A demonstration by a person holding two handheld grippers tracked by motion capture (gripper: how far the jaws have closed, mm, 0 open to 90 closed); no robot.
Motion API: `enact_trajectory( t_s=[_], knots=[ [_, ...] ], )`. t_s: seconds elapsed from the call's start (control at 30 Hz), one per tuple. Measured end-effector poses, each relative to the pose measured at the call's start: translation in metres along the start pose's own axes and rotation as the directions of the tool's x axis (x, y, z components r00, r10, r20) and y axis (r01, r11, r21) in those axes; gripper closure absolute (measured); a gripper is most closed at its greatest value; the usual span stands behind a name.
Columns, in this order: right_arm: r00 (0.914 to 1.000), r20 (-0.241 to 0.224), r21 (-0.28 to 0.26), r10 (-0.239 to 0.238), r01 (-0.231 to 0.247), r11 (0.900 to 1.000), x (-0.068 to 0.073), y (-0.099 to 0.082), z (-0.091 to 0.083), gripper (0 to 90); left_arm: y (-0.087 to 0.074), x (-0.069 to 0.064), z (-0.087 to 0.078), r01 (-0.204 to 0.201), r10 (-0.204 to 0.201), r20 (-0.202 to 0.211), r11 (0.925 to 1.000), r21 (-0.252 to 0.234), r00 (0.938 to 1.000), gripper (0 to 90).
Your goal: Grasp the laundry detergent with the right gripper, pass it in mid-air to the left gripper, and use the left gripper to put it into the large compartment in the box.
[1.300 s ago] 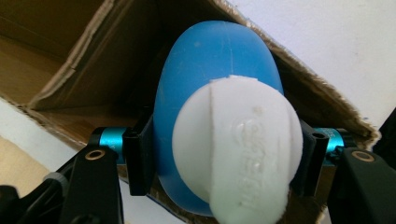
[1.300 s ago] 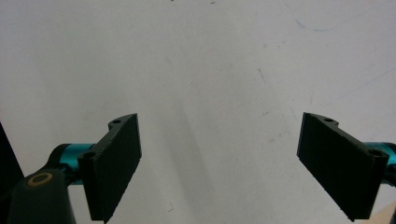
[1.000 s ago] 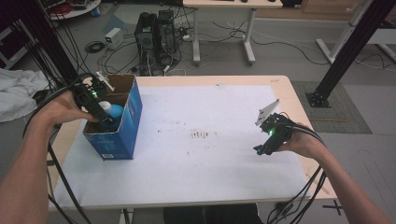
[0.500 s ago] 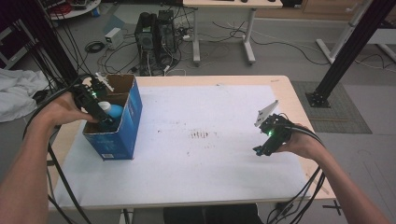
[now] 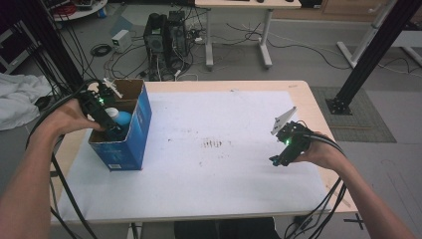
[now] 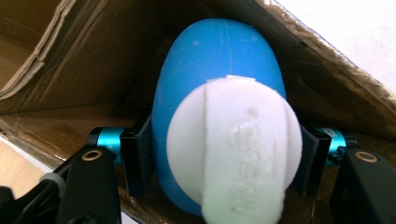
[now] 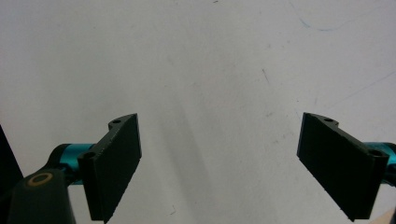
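A: Left tongs (image 6: 219, 154)?
B: Pads against the blue bottle (image 6: 210, 70), white cap toward camera, down inside the box (image 5: 137, 124); jaws just easing open.
A: Right tongs (image 7: 233, 154)?
B: Wide apart, empty, over the table (image 5: 224, 184).

one blue-and-white bottle (image 6: 219, 116), one cardboard box (image 5: 134, 134), two grippers.

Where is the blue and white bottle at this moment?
The bottle sits between the left gripper's jaws, which have just been opening, inside the open blue cardboard box at the table's left side in the high view.
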State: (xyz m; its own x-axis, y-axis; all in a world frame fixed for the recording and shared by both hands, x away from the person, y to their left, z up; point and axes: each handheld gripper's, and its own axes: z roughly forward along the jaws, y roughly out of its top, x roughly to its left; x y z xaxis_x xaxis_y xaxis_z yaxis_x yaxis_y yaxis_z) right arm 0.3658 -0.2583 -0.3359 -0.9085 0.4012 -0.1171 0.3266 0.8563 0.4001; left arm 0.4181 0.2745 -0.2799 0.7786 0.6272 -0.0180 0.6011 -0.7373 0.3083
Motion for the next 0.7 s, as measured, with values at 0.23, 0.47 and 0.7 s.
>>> enact_trajectory(
  t_s=[0.23, 0.47, 0.7],
  knots=[
    [1.0000, -0.002, -0.001, -0.001, 0.001, 1.0000, 0.0006, 0.0013, 0.0010, 12.9, 0.0002, -0.0004, 0.0006, 0.003, -0.003, 0.011, 1.0000, 0.000, 0.9999, 33.5],
    [1.0000, 0.001, -0.004, -0.004, 0.004, 1.0000, 0.0005, 0.0006, 0.0012, 12.9, 0.0005, -0.0003, 0.0008, 0.000, 0.000, 0.011, 1.0000, 0.006, 0.9999, 30.0],
    [0.9999, 0.001, -0.009, -0.010, 0.010, 0.9999, 0.0000, -0.0002, 0.0011, 12.9, 0.0016, -0.0014, 0.0001, 0.005, -0.005, 0.013, 1.0000, 0.006, 0.9999, 27.4]
  ],
)
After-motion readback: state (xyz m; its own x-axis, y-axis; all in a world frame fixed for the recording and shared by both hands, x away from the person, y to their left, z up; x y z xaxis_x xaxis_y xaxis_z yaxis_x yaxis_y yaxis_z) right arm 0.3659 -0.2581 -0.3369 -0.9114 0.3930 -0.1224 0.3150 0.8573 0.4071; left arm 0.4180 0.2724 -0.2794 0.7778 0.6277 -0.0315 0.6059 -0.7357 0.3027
